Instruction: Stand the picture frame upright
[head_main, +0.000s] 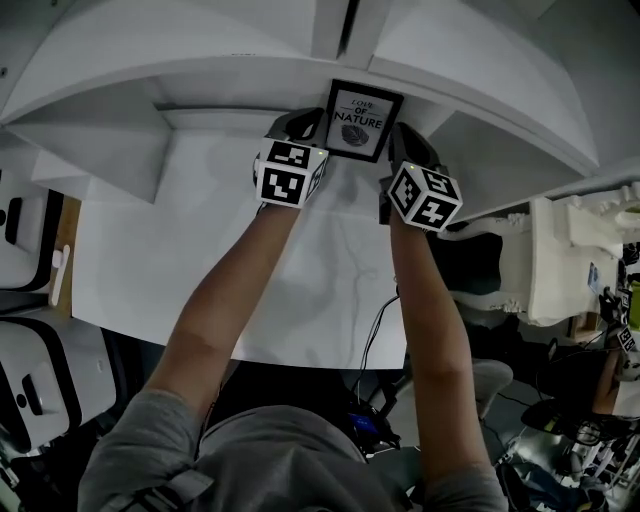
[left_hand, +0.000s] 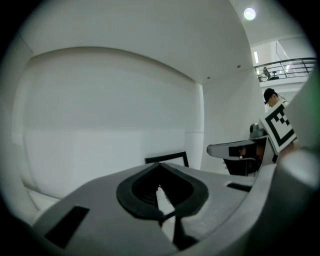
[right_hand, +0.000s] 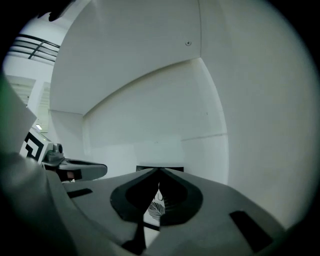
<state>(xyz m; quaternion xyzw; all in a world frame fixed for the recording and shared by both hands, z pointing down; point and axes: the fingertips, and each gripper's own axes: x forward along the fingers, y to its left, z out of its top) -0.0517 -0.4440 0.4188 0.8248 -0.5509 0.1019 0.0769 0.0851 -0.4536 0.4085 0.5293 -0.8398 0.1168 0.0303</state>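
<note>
Fingers (right_hand: 182, 199) tight on picture frame (head_main: 362, 120) sides

Left gripper (head_main: 306, 124) and right gripper (head_main: 404, 142) pinch opposite side edges of the picture frame (head_main: 362, 120) above the white table (head_main: 190, 260)

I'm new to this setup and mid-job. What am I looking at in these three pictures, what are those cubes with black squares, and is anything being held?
There is no robot arm here. A person holds a two-jaw gripper in each hand, and the cube with square markers on each one is part of that gripper. The head view comes from a camera on the person's head, looking down at both arms over a white table. The other two pictures come from cameras riding on the grippers, each looking along its own jaws. The left gripper and the right gripper are both shut on the picture frame, one on each side. The frame's printed face is turned toward the person.
</note>
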